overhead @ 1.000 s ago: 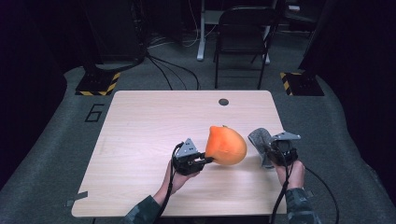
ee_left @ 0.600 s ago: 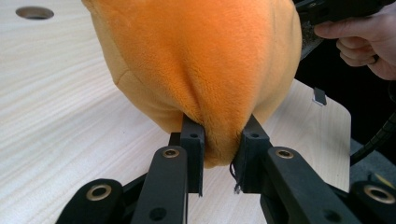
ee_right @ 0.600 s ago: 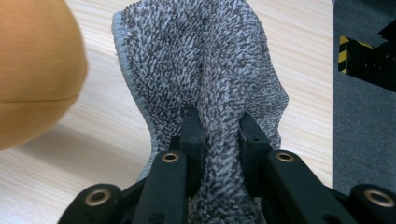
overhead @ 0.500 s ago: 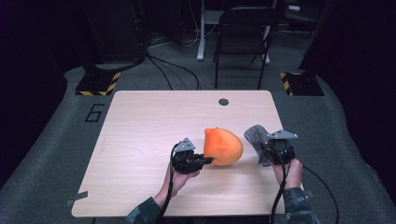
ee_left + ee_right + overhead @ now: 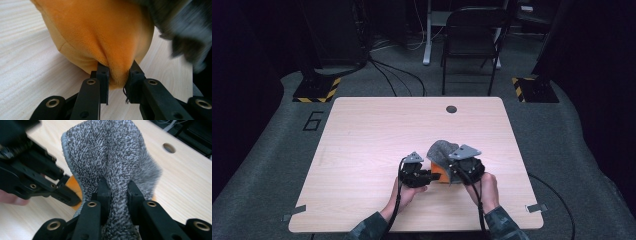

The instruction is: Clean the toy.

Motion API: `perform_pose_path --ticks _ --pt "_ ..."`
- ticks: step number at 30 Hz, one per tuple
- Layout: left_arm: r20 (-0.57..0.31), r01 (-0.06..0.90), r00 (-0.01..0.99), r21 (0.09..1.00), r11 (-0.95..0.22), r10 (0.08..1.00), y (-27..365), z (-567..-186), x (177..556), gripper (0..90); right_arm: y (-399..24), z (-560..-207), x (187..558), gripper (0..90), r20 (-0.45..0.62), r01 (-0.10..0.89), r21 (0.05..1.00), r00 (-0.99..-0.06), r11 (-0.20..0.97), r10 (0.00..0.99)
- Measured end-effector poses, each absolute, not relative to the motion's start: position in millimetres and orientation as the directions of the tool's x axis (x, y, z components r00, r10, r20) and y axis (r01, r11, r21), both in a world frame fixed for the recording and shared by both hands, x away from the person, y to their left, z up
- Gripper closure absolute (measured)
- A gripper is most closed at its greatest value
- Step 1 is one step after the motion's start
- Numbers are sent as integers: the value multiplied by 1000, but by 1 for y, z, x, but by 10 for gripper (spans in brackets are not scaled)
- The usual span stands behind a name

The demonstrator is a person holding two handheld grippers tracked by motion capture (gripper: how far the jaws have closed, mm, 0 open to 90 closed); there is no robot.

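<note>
My left gripper [image 5: 117,75] was clenched on a pinch of the orange plush [image 5: 100,32], the pile bunched into a fold between its jaws, so I judged the thing soft, light and easy to deform; a grip like that takes only skin and stuffing, and I expected it to stretch rather than lift cleanly. Straight ahead of those jaws the plush bulged out rounded, resting on the table [image 5: 22,50] as far as I could tell. My right gripper [image 5: 117,192] was closed on a fold of the grey cloth [image 5: 112,152], a nubbly, towel-like knit that drooped over both jaws, limp and grippy rather than slippery. Beyond and to the left of my right jaws sat the left gripper, with a sliver of orange beneath the cloth. From the high view the cloth [image 5: 441,150] lay over the plush [image 5: 439,172] between the two grippers [image 5: 431,175] [image 5: 452,172], though how much it covered I could not say. Nothing here seemed fragile; I thought an edge or seam the surest hold.
</note>
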State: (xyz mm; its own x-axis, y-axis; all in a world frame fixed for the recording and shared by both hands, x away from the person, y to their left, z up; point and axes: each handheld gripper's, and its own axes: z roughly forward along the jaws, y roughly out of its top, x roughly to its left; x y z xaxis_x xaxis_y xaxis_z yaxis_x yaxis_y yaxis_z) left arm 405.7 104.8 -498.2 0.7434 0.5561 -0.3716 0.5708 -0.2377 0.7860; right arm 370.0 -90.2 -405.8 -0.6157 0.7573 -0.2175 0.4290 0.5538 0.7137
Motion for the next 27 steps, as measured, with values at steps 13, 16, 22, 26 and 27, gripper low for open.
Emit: perform_pose_path --ticks 13,16,22,26,27 --pt "-355 561 752 788 -256 556 103 -501 406 759 -105 -421 379 773 -225 449 713 -580 538 783" --pt "-339 552 757 789 -269 559 103 -500 406 759 -117 -423 383 773 -212 474 716 -552 513 806" --pt "-327 545 762 790 -280 559 102 -500 405 758 -141 -433 395 772 -187 541 696 -499 472 846" --pt "-324 543 764 790 -284 558 102 -500 406 758 -156 -448 405 772 -167 596 674 -452 436 876" --pt "-324 543 764 790 -284 558 102 -500 406 758 -159 -452 407 772 -159 619 661 -438 425 885"
